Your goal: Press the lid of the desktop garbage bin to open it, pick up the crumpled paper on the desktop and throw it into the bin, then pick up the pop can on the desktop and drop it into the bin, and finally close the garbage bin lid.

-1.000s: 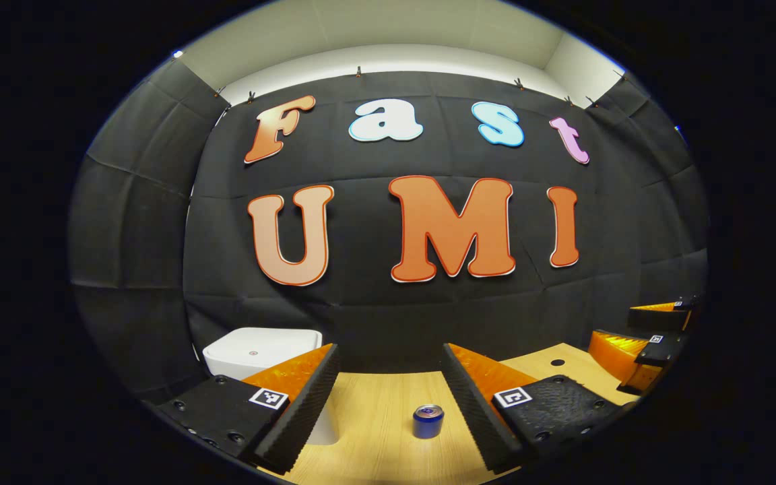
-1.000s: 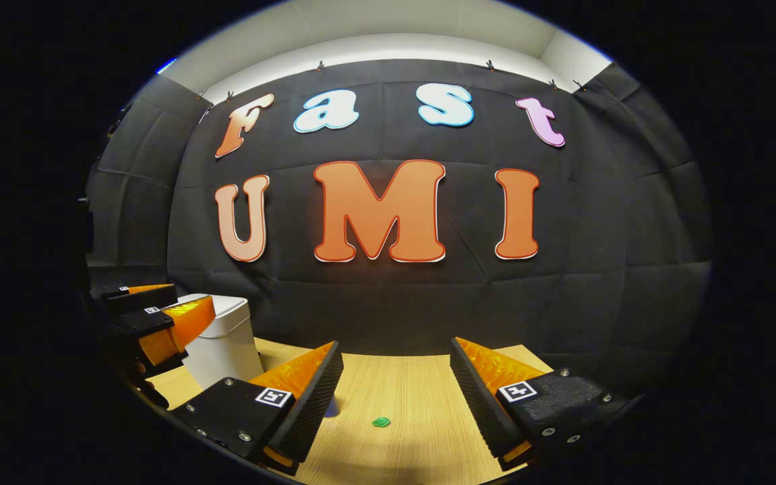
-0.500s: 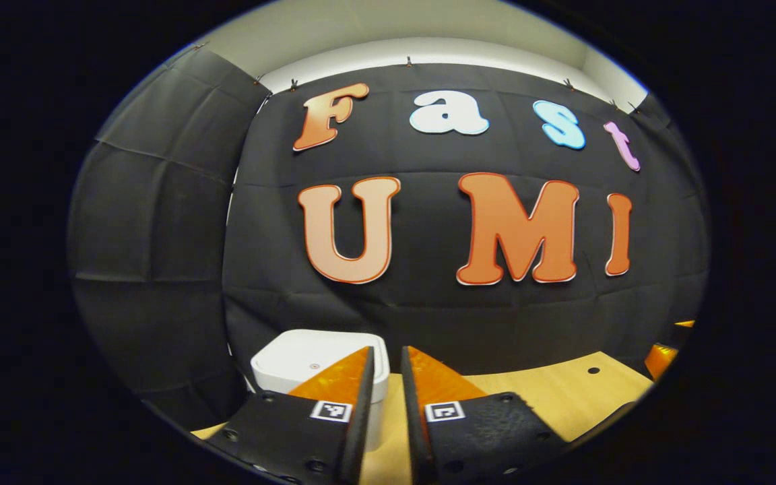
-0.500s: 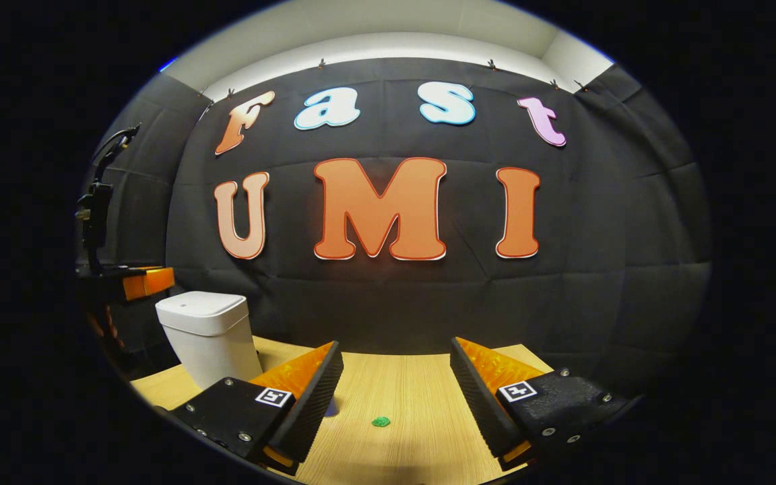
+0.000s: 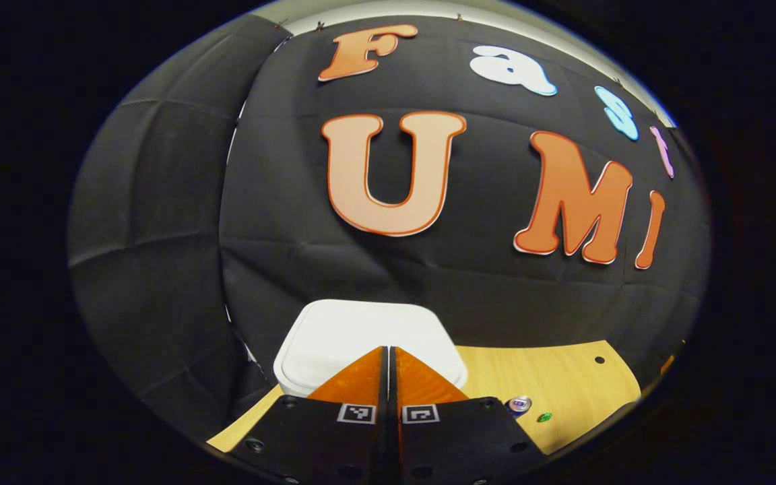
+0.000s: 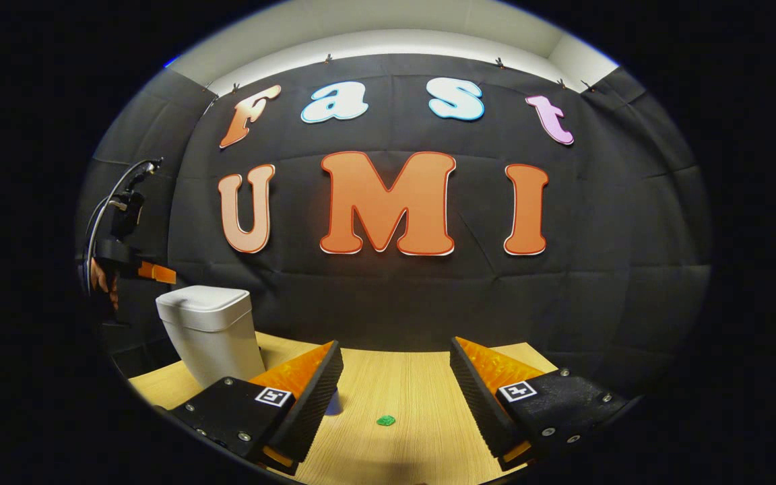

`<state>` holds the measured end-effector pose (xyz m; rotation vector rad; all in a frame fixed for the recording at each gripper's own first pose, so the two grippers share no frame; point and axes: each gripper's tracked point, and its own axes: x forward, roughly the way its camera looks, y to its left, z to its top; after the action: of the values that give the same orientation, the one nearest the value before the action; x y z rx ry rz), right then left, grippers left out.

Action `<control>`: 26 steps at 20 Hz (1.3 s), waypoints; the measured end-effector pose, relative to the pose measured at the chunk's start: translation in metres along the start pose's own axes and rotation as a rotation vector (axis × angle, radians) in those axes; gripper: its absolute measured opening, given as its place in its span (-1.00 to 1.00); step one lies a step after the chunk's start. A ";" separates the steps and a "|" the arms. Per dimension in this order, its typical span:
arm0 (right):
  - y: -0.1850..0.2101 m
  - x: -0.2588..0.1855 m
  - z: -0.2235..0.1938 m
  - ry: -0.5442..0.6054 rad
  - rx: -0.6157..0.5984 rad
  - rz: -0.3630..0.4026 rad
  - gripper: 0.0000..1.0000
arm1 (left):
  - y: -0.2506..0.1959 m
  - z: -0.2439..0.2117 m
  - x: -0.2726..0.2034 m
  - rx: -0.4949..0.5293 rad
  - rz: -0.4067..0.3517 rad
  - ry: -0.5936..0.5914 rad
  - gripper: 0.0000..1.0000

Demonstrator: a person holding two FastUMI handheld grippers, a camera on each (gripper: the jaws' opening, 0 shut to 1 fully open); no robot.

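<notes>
The white desktop bin stands with its lid down at the table's left back corner. My left gripper hovers just above the lid, shut with nothing between its fingers. In the right gripper view the same left gripper, held by a hand, hangs above the bin. The pop can stands right of the bin, with the small green crumpled paper beside it. My right gripper is open and holds nothing; the paper lies on the table beyond its fingers. The can peeks out behind its left finger.
The wooden table runs back to the black cloth wall. A small dark hole marks the tabletop at the right. The bin stands close to the left cloth wall.
My left gripper went from open to shut while moving left and rising over the bin lid, tilted down. The right gripper has hardly moved.
</notes>
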<state>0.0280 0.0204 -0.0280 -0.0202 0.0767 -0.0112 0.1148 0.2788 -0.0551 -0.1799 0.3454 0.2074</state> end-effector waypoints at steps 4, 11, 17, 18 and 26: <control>0.000 0.006 -0.004 0.010 -0.001 -0.010 0.91 | 0.005 -0.019 0.026 0.001 -0.077 0.088 -1.00; -0.001 0.016 -0.011 0.043 0.004 -0.014 0.91 | -0.004 -0.035 0.030 0.027 -0.091 0.146 -1.00; 0.005 0.020 -0.015 0.055 0.015 0.013 0.91 | 0.000 -0.028 0.024 0.055 -0.035 0.108 -0.99; 0.004 0.021 -0.017 0.059 0.018 0.011 0.91 | -0.002 -0.025 0.018 0.053 -0.020 0.084 -0.98; 0.008 0.028 -0.040 0.129 0.043 0.044 0.91 | -0.071 0.051 -0.075 0.117 -0.049 -0.302 0.52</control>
<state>0.0529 0.0271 -0.0704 0.0255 0.2058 0.0294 0.0778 0.2081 0.0281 -0.0396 0.0521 0.1626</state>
